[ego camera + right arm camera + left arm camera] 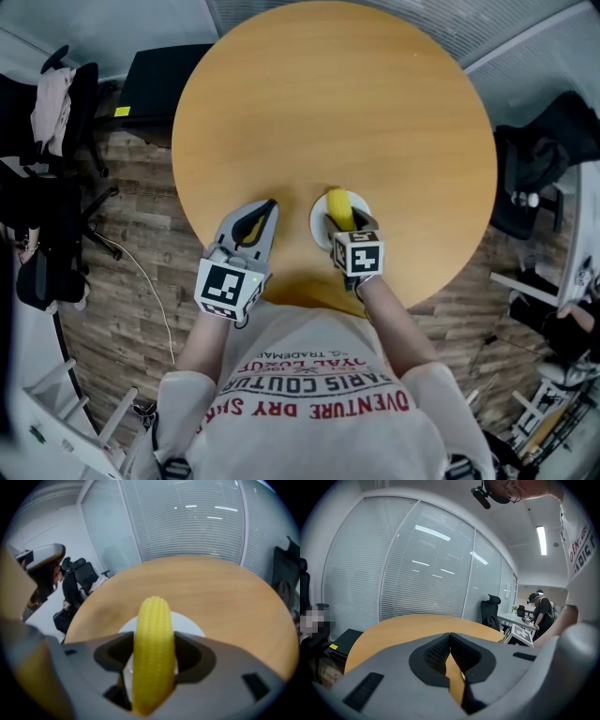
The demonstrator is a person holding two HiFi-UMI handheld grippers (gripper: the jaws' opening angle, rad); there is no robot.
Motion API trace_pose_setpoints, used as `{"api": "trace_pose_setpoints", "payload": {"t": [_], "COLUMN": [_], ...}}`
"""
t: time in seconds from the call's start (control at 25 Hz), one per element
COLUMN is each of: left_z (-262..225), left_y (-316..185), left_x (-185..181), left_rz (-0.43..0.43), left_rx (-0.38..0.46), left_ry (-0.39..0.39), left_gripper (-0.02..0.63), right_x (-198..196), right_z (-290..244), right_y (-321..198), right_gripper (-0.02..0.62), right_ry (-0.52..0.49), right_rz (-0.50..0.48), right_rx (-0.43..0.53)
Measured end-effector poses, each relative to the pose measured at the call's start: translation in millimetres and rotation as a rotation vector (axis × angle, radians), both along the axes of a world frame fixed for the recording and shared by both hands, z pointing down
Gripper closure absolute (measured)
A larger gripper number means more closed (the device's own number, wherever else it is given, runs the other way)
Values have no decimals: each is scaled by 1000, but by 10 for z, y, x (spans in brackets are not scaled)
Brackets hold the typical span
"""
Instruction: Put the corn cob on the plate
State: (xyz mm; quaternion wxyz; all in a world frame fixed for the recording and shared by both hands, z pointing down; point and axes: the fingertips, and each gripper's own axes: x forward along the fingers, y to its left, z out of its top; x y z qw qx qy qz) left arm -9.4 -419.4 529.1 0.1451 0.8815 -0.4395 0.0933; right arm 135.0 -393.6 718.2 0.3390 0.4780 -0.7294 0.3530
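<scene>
A yellow corn cob (152, 653) stands lengthwise between the jaws of my right gripper (153, 656), which is shut on it. Under it lies a small white plate (190, 625) on the round wooden table (211, 592). From the head view the corn cob (339, 208) hangs over the plate (319, 220) near the table's front edge, with the right gripper (349, 225) behind it. My left gripper (265, 214) rests to the left of the plate, its jaws closed together on nothing; its own view shows the left gripper (450, 654) with the two pads meeting.
The round table (337, 112) stretches away in front with bare wood. Office chairs (56, 103) stand at the left on the wooden floor, and more chairs and bags (539, 169) at the right. A person (541, 609) stands at a desk far off.
</scene>
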Motion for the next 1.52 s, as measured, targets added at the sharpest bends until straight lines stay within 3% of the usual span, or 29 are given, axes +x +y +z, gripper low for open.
{"api": "trace_pose_setpoints", "payload": {"t": [0.16, 0.44, 0.56, 0.68, 1.2, 1.52], "left_z": [-55, -218, -324, -453, -1050, -1166], "left_y": [40, 183, 278, 391, 676, 717], "left_x": [21, 96, 157, 248, 441, 569], "left_rz": [5, -5, -13, -20, -49, -41], "left_rx": [7, 24, 34, 50, 173, 205], "left_ry": [6, 0, -7, -5, -27, -31], "left_gripper": [571, 571, 571, 571, 571, 571], "right_x": [8, 95, 197, 323, 571, 645], "right_z": [-82, -716, -1020, -1325, -2565, -2760], "right_y": [-2, -8, 41, 99, 321, 388], "right_gripper": [327, 332, 495, 552, 566, 566], "right_ry": [-18, -81, -82, -110, -228, -222], "right_rz": [28, 56, 74, 98, 45, 17], "right_rx": [25, 180, 255, 330, 687, 728]}}
